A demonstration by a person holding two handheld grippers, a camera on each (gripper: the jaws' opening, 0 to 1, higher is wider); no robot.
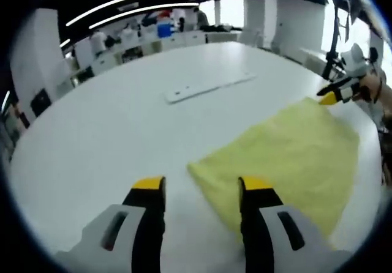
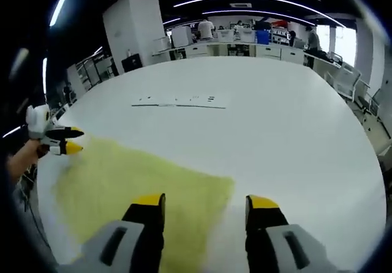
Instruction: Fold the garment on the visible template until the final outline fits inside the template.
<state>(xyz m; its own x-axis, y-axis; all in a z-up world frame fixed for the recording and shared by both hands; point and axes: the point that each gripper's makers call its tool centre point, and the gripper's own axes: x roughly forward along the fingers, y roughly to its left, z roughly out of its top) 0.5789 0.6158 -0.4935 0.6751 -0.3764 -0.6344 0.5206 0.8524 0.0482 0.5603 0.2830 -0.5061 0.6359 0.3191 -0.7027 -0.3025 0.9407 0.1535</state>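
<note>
Left hand-held gripper [image 1: 202, 186] and right hand-held gripper [image 2: 205, 203] both spread, pinching nothing, at near corners of the yellow cloth [image 1: 288, 157] lying flat on the white desk [image 1: 122, 138]; folding looks barely started, no template outline discernible.

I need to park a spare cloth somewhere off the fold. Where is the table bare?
Bare white table lies between the yellow cloth and the flat white strip, and wide beyond the cloth's corner toward the far rim. It is crowded at the cloth itself, where the left gripper and right gripper hover open.
</note>
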